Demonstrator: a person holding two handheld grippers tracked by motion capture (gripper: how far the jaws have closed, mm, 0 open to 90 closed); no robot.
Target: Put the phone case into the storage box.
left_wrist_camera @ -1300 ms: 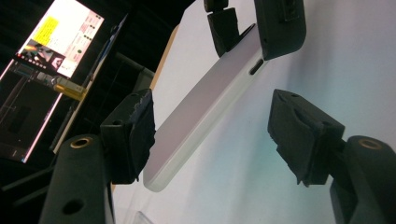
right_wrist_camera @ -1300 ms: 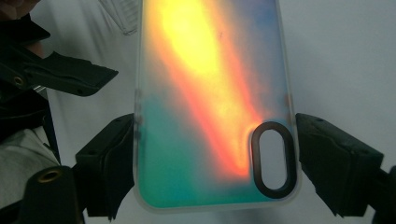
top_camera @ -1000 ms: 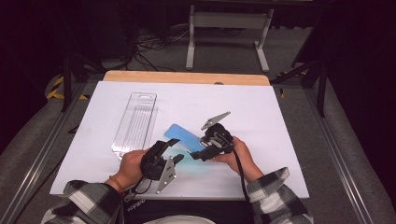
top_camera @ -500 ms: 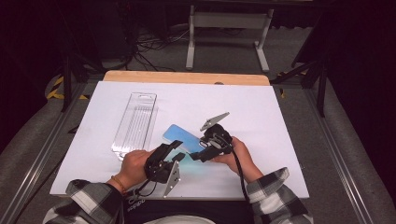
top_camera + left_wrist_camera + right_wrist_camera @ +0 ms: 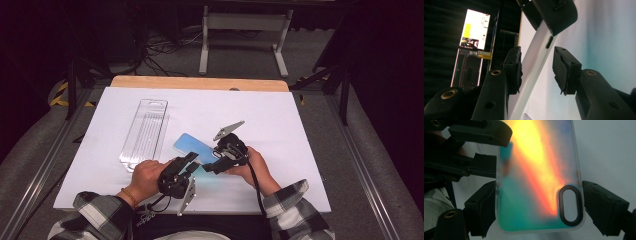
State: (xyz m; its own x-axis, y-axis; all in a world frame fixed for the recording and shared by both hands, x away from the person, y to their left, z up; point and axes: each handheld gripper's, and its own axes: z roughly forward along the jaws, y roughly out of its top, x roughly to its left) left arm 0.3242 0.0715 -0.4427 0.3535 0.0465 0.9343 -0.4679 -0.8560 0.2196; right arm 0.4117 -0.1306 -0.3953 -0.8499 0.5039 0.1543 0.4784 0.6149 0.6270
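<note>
A phone case, teal to orange with an oval camera cutout, is held just above the white table. My right gripper is shut on it, one pad on each long edge of the case. My left gripper comes in from the left at the case's near end. In the left gripper view the case's pale edge runs between the jaws of my left gripper. These jaws have just been closing. The left pad is at the edge and the right pad stands apart from it.
A clear plastic packaging tray lies on the white table top, left of the case. A wooden strip runs along the far edge. A lit screen glows in the dark beyond the table.
The left gripper has edged right toward the case's near end and its jaws have narrowed around the case's edge. The right gripper and the case have stayed put.
</note>
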